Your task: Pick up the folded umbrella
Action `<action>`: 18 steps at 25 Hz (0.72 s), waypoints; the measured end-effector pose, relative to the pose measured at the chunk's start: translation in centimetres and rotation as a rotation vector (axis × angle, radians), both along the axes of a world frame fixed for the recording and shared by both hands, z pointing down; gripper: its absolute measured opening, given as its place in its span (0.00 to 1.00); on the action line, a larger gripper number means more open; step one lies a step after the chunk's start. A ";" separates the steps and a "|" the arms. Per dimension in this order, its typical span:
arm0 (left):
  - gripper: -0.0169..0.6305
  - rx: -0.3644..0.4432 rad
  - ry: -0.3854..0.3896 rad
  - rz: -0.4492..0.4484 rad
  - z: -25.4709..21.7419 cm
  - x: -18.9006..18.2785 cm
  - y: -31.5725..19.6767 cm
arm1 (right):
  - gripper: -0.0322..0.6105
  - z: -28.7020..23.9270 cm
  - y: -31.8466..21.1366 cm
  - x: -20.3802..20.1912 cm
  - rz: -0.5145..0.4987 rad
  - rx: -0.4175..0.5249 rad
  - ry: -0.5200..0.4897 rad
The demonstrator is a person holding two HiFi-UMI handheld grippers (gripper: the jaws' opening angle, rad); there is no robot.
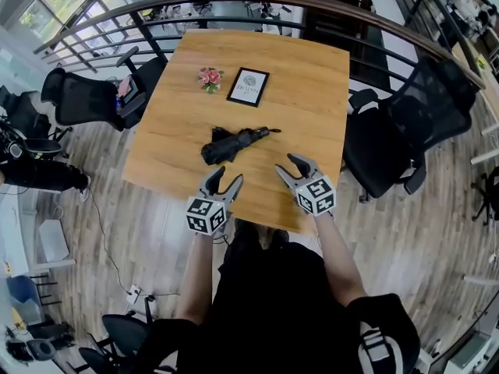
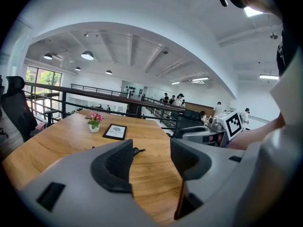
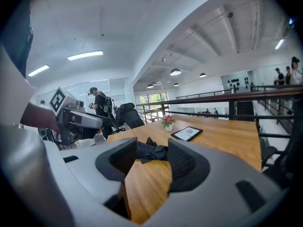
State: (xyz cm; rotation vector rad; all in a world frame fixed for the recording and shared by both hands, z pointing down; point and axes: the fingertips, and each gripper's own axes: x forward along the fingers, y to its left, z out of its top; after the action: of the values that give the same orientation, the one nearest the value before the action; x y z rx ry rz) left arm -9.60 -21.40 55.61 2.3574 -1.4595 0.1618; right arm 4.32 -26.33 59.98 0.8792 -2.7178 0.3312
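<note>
Your left gripper (image 1: 228, 175) and right gripper (image 1: 287, 164), fingers (image 2: 116, 167) apart and empty, face the folded umbrella (image 1: 234, 142): probably light, soft; grip midway.

The table (image 1: 312, 92) in front of you is warm honey-brown wood with a fine straight grain. At its middle, the umbrella (image 1: 230, 145) is plain black all over. Toward the table's far edge, the flowers (image 1: 209, 78) are pink with green leaves in a white pot, and the picture frame (image 1: 248, 86) is black around a white face. Your left gripper (image 1: 229, 174) and right gripper (image 1: 285, 164) are light grey, each bearing black-and-white square markers. The chairs (image 1: 398, 131) around the table are black, and the floor (image 1: 437, 232) is grey-brown planking.
</note>
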 end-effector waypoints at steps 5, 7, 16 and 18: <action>0.41 -0.007 0.004 0.025 0.3 -1.8 -1.7 | 0.39 0.3 -1.2 -1.3 0.033 -0.008 0.009; 0.41 -0.010 0.006 0.042 0.5 -2.6 -2.8 | 0.39 0.3 -2.0 -1.9 0.053 -0.009 0.012; 0.41 -0.051 -0.087 0.172 3.1 -6.0 -7.6 | 0.38 1.1 -5.4 -5.5 0.153 -0.028 0.007; 0.41 -0.064 -0.094 0.200 4.0 -6.6 -8.4 | 0.38 1.7 -5.8 -6.1 0.178 -0.040 0.005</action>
State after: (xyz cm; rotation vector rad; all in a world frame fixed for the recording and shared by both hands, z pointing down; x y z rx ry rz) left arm -16.22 -29.84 59.59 2.4695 -1.2359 0.3696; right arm -1.77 -32.14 61.65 1.1117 -2.6243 0.4164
